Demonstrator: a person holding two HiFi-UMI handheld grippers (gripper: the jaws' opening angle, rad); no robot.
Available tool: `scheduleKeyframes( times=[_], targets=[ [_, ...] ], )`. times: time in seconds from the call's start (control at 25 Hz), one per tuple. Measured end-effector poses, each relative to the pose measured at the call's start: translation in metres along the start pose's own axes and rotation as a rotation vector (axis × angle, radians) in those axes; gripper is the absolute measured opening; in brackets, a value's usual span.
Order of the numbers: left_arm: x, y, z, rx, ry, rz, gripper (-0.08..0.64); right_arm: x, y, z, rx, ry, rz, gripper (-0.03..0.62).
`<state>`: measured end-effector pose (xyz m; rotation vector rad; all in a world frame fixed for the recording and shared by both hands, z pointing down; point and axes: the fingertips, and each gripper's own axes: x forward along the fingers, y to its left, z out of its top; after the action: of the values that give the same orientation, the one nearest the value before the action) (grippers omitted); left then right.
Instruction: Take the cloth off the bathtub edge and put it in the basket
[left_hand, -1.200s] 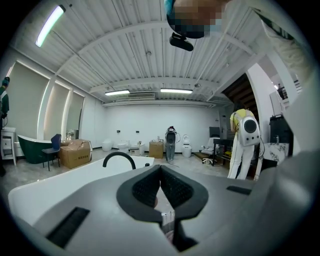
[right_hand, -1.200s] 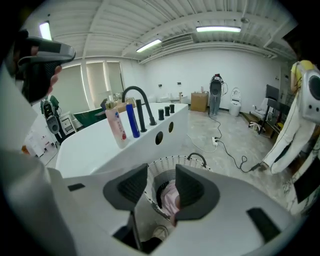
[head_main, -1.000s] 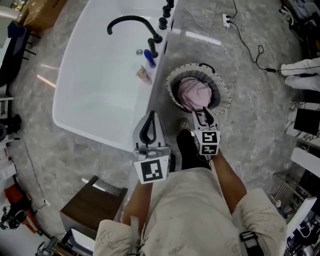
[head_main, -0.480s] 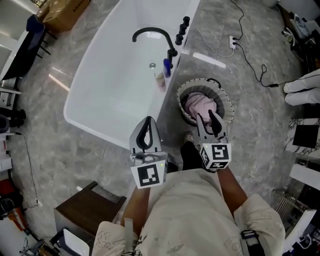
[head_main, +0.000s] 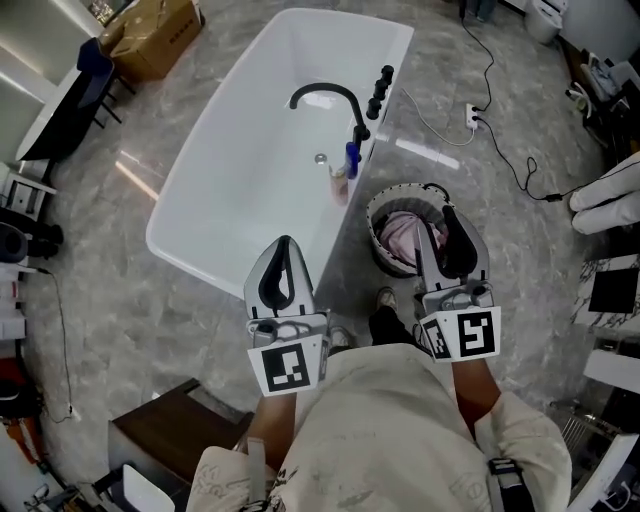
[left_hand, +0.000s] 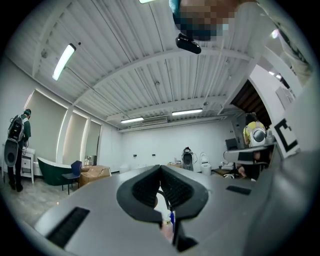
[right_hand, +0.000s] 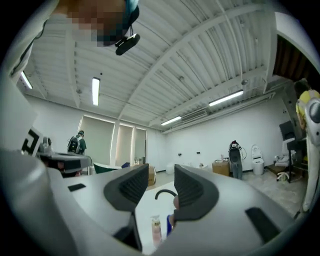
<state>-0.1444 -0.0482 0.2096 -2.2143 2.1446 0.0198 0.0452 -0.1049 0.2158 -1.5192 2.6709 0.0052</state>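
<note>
Down in the basket (head_main: 371, 226), beside the bathtub edge (head_main: 332, 215), sits the cloth (head_main: 402, 236): a pink bunched heap, looks fully inside the rim. No clear long axis and no pointing direction, just a crumpled mound, part-hidden behind the right gripper (head_main: 447, 212).

Fingers: left gripper (head_main: 283, 242) has its fingers (left_hand: 145, 192) tip to tip, nothing held. Right fingers (right_hand: 194, 192) stand a narrow gap apart and are closing, nothing between them. Both are lifted, aimed out across the room.

Risks as I judge them:
- the shoe (head_main: 388, 326) is close to the basket, so a step forward could tip it
- a low swing of the right gripper could clip the rim or drag cloth back out
- the bottles (head_main: 345, 175) on the tub edge are near enough to knock over

Otherwise the task looks done.
</note>
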Motion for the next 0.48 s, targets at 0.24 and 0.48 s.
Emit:
scheduleKeyframes(
  times=[0.24,0.48],
  targets=[
    [-0.002,0.007,0.04,0.025,-0.054,0.017,0.003,-0.004,0.001,0.069,0.019,-0.112,-0.008,0.144],
    [0.001,0.002,0.057,0.019,-0.099,-0.01,0.003,-0.005,0.0,0.085,-0.042,-0.141,-0.031,0.138]
  ],
)
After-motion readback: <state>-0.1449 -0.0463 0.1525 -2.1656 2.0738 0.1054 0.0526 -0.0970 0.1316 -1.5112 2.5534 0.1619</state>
